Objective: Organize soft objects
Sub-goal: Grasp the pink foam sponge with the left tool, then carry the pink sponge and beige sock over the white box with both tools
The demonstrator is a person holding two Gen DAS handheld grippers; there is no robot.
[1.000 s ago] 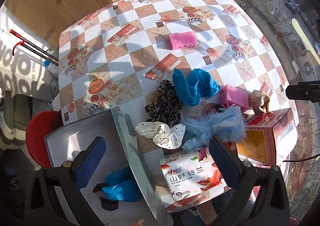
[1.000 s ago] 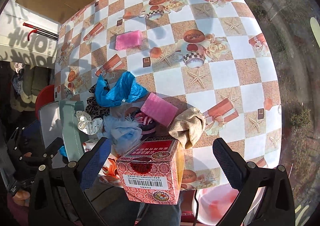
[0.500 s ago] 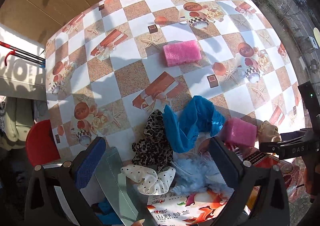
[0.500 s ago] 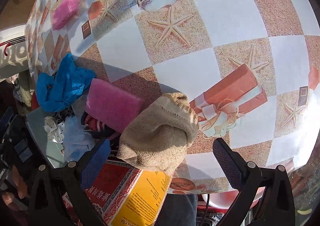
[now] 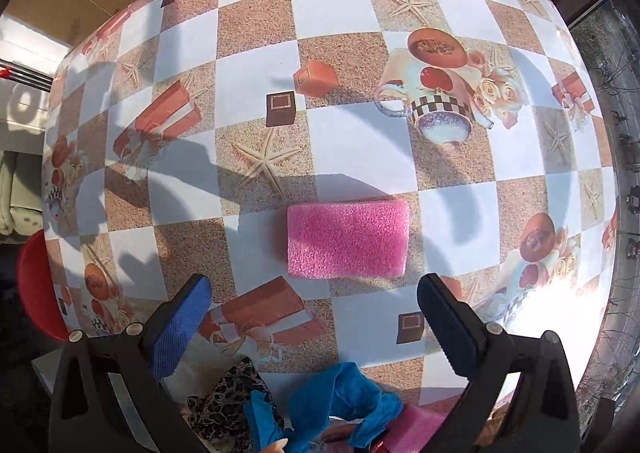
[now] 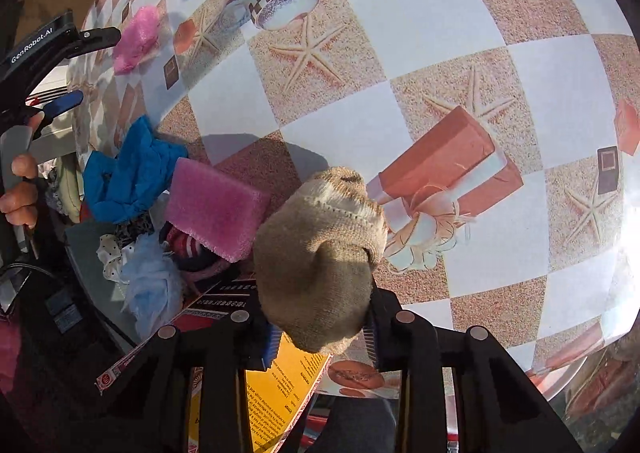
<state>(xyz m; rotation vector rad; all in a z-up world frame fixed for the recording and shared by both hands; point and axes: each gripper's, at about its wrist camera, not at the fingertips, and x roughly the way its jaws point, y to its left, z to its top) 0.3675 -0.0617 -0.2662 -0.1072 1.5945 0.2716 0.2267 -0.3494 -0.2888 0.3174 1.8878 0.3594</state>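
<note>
Right gripper [image 6: 320, 327] pinches the tan knitted sock [image 6: 320, 253]; left gripper [image 5: 316, 317] hangs spread above a pink foam sponge [image 5: 348, 239].

The right jaws have just been closing on the sock at the counter's [image 6: 440, 33] near edge. The sponge lies alone at 12 o'clock of the left fingers, untouched.

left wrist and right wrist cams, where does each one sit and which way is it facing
Left wrist: on the left gripper, looking straight down at a pink sponge on the table; jaws open.
Right wrist: on the right gripper, angled down, jaws just closed on a beige sock; a hand shows.
Shared: pink sponge, blue cloth.
</note>
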